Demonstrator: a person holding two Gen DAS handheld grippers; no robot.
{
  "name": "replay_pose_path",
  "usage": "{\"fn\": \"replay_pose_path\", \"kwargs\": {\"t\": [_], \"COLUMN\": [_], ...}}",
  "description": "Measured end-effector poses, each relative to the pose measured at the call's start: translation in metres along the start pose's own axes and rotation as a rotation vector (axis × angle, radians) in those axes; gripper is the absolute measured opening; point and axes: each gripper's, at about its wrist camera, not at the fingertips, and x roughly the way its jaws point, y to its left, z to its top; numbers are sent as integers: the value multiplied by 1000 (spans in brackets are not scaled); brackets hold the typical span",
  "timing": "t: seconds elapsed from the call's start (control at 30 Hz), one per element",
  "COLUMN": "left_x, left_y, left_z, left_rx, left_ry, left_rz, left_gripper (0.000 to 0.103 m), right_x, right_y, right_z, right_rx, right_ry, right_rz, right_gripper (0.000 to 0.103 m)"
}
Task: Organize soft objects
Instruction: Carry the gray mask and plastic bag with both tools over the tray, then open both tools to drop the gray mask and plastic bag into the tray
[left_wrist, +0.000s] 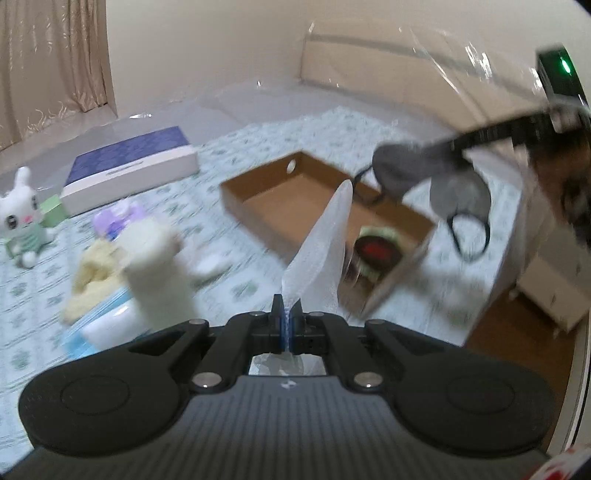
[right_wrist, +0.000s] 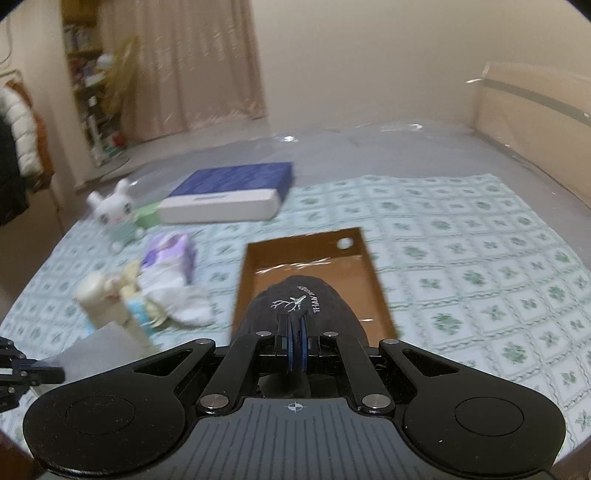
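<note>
Closed tight between the left gripper (left_wrist: 287, 325) fingers is a thin white sheet of soft material (left_wrist: 321, 240), a tissue or cloth, which stands up in a stiff peak ahead of the camera; no gap shows between the pads. The right gripper (right_wrist: 296, 345) is likewise clamped with its fingers fully together, on a dark grey eye mask (right_wrist: 299, 299) bearing white embroidery. In the left wrist view the same mask (left_wrist: 417, 170) hangs from that gripper by one end, its black elastic loop dangling beneath it.

Both held items are carried above or close beside the open cardboard box (left_wrist: 266, 199), which lies on the patterned bedspread (right_wrist: 480, 266). Judged from this, the box serves as the collection point and both items are in transit to it. One round red-and-green object (left_wrist: 375, 251) already sits in the box's near end; motion blur prevents identification.

Remaining soft goods lie in a loose group on the bed, left of the box: a white cloth (right_wrist: 184, 299), a yellowish towel (left_wrist: 94, 273), a purple packet (right_wrist: 170, 254) and a cream cylindrical item (left_wrist: 155, 266). A white plush rabbit (left_wrist: 22, 214) sits further off, near a blue-topped flat box (left_wrist: 133, 166). Sorting appears partly complete.
</note>
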Motion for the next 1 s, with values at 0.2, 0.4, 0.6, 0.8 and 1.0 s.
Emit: {"fn": "replay_pose_path", "kwargs": {"t": [0.2,0.4,0.6,0.8,1.0], "left_x": [62,113,148,178,182], "left_y": [-24,-24,-19,-19,-13], "left_z": [49,86,114,121,92], "left_rx": [-84,-201,-273,-278,-260], "left_ry": [-39,-68,-104,-48,-23], "left_rz": [-1,-4,20,52,78], "left_gripper": [1,1,1,12,27], "right_x": [21,51,79,102,122], "right_y": [-40,-64,-76,-76,-73], "right_z": [7,20,28,23,16], "right_rx": [68,103,126,122,119], "right_ry": [-39,-60,-53,-26,-10], "right_rz": [-40,-45,-45,-25,5], "right_gripper": [4,4,4,4,5]}}
